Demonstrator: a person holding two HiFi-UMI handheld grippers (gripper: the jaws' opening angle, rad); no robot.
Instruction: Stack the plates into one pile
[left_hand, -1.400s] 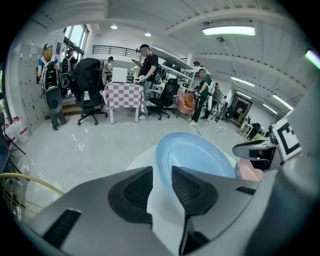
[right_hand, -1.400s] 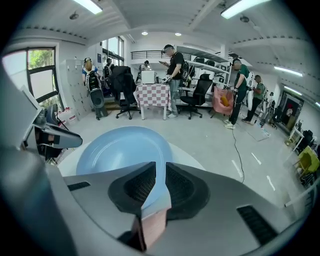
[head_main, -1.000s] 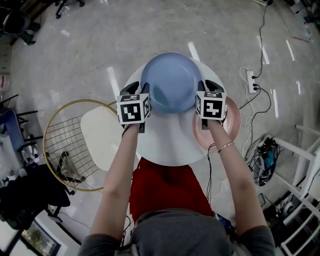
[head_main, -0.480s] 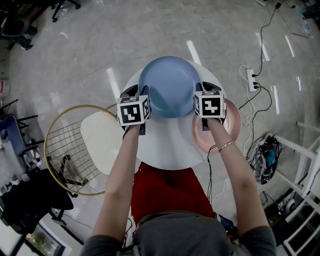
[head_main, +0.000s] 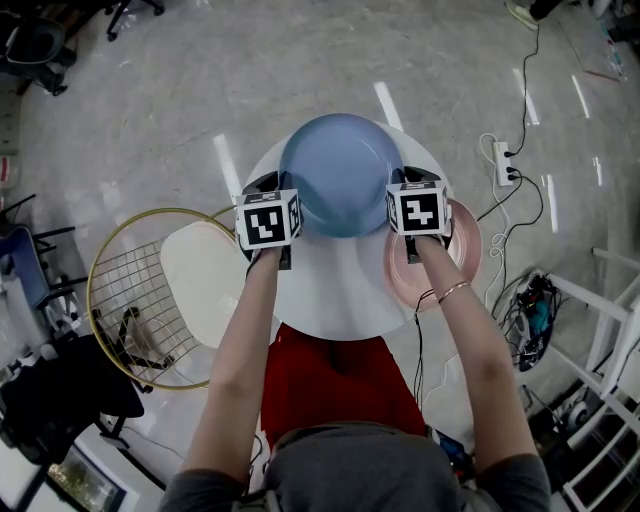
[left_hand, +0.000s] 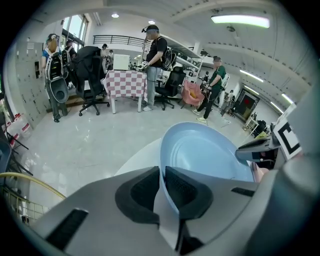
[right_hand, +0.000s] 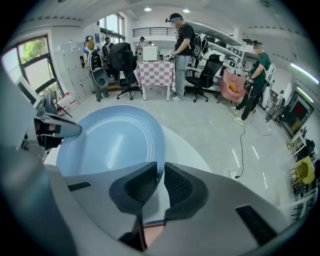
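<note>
A large blue plate (head_main: 340, 175) sits over the far half of the round white table (head_main: 330, 295). My left gripper (head_main: 284, 186) grips its left rim. Its jaws have just been closing, and in the left gripper view the blue plate (left_hand: 205, 155) has its rim pinched in the left gripper (left_hand: 162, 182). My right gripper (head_main: 400, 182) holds the opposite rim. Its jaws have also just closed further, and the right gripper (right_hand: 161, 182) pads press on the blue plate (right_hand: 110, 142). A pink plate (head_main: 466, 245) lies on the table's right side, below my right hand.
A wire chair (head_main: 110, 290) with a white seat (head_main: 205, 275) stands left of the table. Something red (head_main: 330, 375) lies under the table's near edge. A power strip (head_main: 502, 160) and cables trail on the floor at right. People, office chairs and a checkered table (left_hand: 125, 82) stand far off.
Both grippers stay at the blue plate's rim. The plate and the grippers sit slightly lower in the head view than one second ago. Nothing else has visibly moved.
</note>
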